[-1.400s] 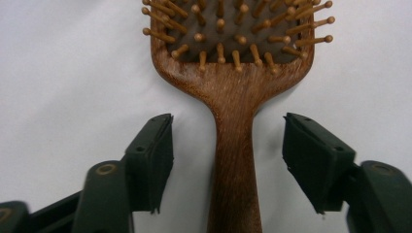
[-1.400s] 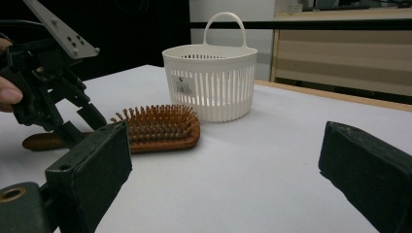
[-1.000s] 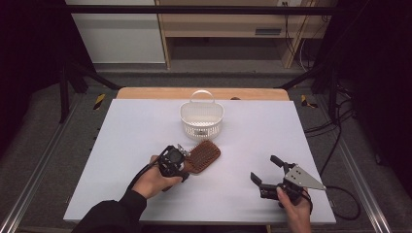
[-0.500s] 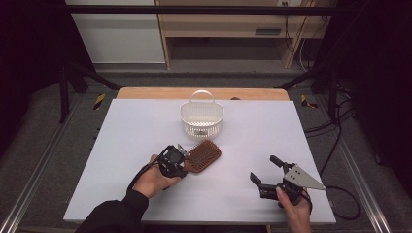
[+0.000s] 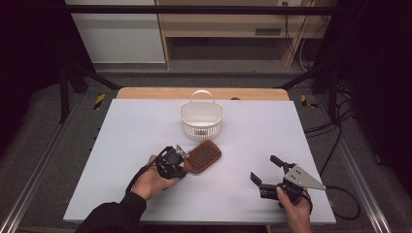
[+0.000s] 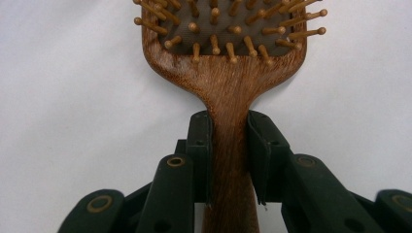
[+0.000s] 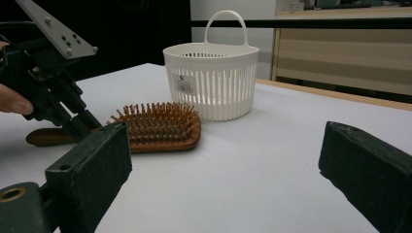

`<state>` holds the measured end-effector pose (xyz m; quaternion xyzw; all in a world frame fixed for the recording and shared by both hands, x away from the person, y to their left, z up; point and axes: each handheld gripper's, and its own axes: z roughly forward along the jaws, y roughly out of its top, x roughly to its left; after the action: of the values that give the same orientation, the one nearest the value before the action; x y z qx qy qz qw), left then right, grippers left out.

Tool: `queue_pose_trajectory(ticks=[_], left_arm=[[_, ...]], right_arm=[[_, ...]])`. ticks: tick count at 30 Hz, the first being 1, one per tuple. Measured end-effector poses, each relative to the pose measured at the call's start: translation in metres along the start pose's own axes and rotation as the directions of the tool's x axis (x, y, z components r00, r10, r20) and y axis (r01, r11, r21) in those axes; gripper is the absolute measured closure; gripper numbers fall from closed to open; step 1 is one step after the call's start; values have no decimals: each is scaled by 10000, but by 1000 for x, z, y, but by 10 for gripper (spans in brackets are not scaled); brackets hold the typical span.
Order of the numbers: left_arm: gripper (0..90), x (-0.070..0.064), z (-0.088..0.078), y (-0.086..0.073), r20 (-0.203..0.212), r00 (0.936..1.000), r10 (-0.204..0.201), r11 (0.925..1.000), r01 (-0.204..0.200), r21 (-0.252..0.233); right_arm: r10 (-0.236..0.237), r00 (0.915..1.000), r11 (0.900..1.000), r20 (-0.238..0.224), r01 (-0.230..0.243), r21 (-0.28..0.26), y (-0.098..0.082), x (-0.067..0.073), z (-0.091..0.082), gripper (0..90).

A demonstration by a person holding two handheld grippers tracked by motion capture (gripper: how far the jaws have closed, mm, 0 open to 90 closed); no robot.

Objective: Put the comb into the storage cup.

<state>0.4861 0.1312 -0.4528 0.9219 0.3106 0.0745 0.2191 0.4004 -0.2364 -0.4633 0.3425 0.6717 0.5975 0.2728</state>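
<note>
Wooden paddle hairbrush (image 6: 228, 73) lies on the white counter (image 5: 121, 145), handle clamped in the left tongs (image 6: 229, 141), head stretching straight ahead toward the basket (image 5: 201, 119); right tongs (image 5: 266, 171) gape apart, farther off.

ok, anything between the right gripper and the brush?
No. In the high view, only bare white table separates the open right gripper from the brush; the right gripper view agrees.
</note>
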Motion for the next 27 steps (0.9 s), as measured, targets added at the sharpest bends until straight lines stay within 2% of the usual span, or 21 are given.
queue_pose_trajectory(ticks=[3,7,9,14,16,19,27], left_arm=[[719,-2,-1,-2,0,9999,125,9999,-125,10],[719,-5,-2,-6,-52,9998,214,9995,-215,-223],[719,-6,-2,-8,-181,9992,357,9983,-365,-456],[720,-7,-7,-13,-342,9991,241,9937,-277,-1089],[720,-9,-11,-15,-587,9980,243,9902,-321,-1362],[720,-9,-15,-17,-618,9980,106,9801,-226,-1971],[720,-17,-26,-20,-820,9964,208,9617,-424,-2707]], right_arm=[[-3,10000,10000,-8,3,0,0,0,0,54],[-24,10000,10000,-25,24,9,0,0,0,53],[-42,10000,10000,-21,42,11,0,0,0,54],[-21,9999,10000,-98,21,55,0,2,1,52],[-42,9999,9999,-145,43,106,0,4,2,52],[-28,9997,9997,-252,34,222,0,8,3,52],[124,9970,9995,-767,-100,316,10,24,11,51]])
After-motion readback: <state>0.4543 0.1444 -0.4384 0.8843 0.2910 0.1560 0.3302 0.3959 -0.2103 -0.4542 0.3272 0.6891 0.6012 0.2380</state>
